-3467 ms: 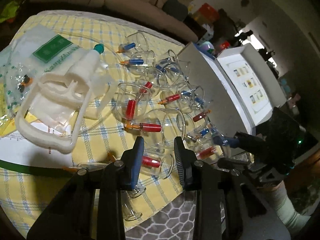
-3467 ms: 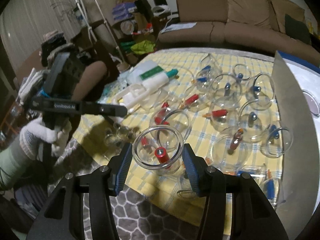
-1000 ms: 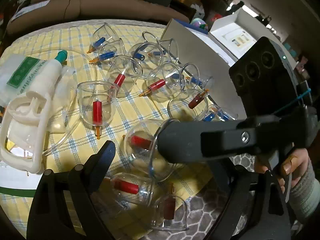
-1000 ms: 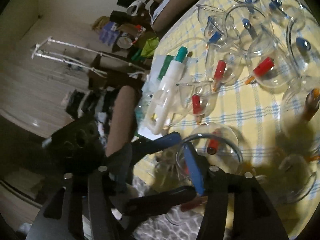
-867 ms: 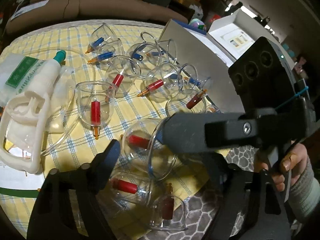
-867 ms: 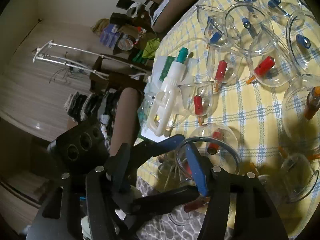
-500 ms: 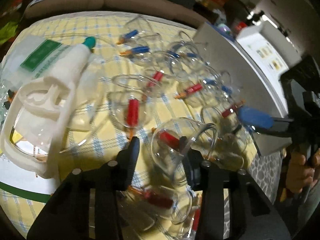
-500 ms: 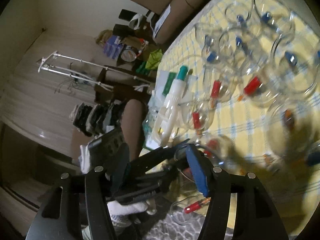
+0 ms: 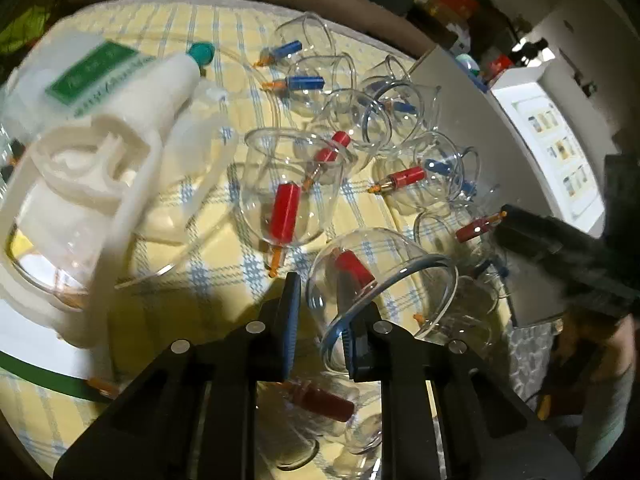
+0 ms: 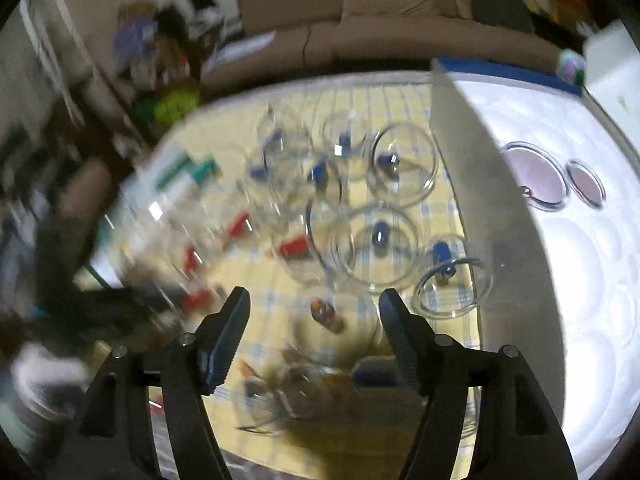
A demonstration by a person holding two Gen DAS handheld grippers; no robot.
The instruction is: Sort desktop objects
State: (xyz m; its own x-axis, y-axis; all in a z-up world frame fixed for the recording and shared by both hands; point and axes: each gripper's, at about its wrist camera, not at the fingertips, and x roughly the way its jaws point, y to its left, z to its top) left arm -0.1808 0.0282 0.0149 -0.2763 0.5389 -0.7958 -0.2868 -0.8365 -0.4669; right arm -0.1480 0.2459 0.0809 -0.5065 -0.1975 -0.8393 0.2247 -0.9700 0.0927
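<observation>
Several clear cupping cups with red or blue valves lie on a yellow checked cloth [image 9: 224, 272]. My left gripper [image 9: 320, 312] is shut on a large clear cup with a red valve [image 9: 380, 276], pinching its rim, tilted above the cloth. My right gripper [image 10: 314, 312] is open and empty above cups at the table's near side; it also shows at the right of the left wrist view [image 9: 560, 252]. A white moulded tray [image 10: 560, 208] at the right holds two clear cups [image 10: 534, 176].
A white hand pump with a teal tip [image 9: 120, 128] and a plastic bag lie at the left. A brown sofa [image 10: 380, 20] stands behind the table. A grey patterned mat [image 9: 524, 348] lies at the near edge. The right wrist view is blurred.
The large red-valve cup passed from my right gripper to my left, which closed on its rim. My right gripper opened and swung right toward the blue-valve cups and tray.
</observation>
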